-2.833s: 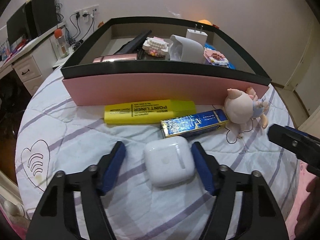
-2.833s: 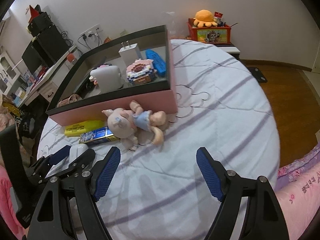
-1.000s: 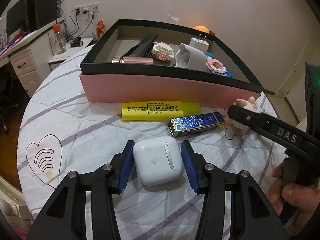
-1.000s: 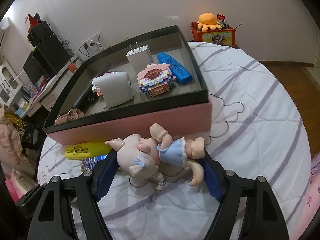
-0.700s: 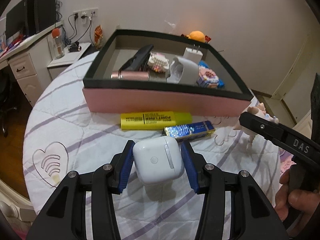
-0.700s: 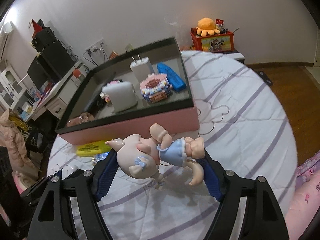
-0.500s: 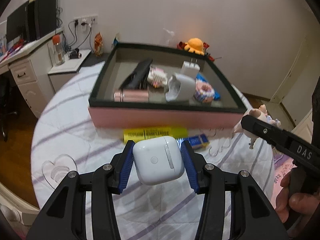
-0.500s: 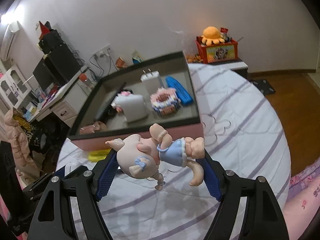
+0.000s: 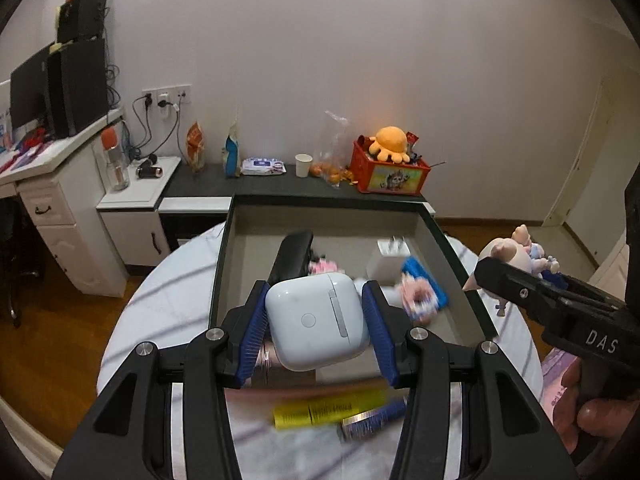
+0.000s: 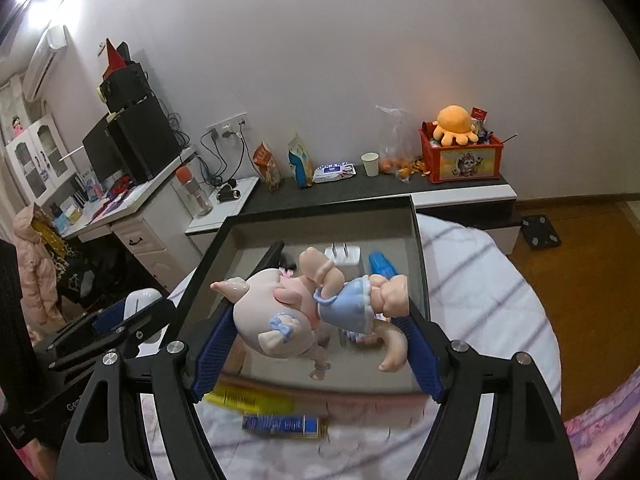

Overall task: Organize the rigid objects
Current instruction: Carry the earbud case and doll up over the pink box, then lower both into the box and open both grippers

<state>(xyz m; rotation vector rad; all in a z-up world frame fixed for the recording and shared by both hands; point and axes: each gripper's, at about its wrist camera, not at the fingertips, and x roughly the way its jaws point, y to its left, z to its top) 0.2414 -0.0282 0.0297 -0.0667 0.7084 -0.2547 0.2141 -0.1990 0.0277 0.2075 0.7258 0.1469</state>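
Bedroom clutter — a desk at nine o'clock, a low shelf with an orange plush toy at twelve — frames the round bed over which we hold both tools aloft. Our left gripper is clamped flat on the white earbud case, its blue pads pressing the two sides. Our right gripper has closed on the pig figurine, squeezed head to feet between its pads. Both loads hang above the open storage box, which already holds a charger plug, a blue item and a black one; other contents are blurred. A yellow highlighter and a blue foil packet lie on the quilt at six o'clock, just outside the box's near wall.

We judge both loads light and stiff. The case is glossy and rounded — likely to slip unless gripped square across its flat sides. The figurine's thin limbs and tail look breakable, so the body is the safer place to hold.
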